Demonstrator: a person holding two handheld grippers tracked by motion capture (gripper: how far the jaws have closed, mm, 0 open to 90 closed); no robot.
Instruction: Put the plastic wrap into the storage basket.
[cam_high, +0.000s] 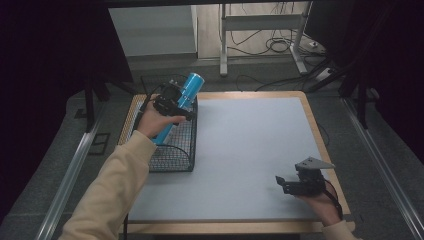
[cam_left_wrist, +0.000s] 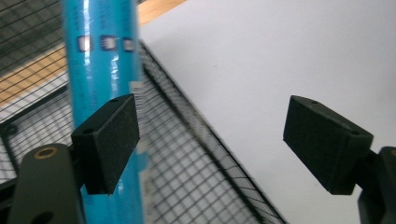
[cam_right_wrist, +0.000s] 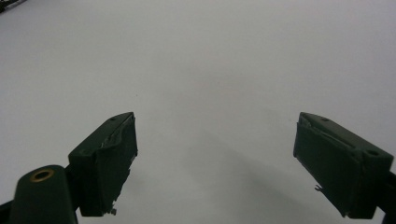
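At the table's far left corner, one blue cylindrical tube (cam_high: 181, 102) leans tilted inside one black wire basket (cam_high: 175, 156), its top poking above the rim. The left gripper (cam_high: 172, 107) hangs beside it, jaws spread, the tube outside the gap. Withdrawing well probably means lifting straight away without nudging the tube. The right gripper (cam_high: 292, 184), also spread and empty, rests over the grey mat (cam_high: 240, 150).

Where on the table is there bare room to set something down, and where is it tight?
The grey mat is bare from the wire basket at its left edge across to the right gripper near its front right corner. It is crowded at the basket, where the blue tube leans beside the open left gripper.
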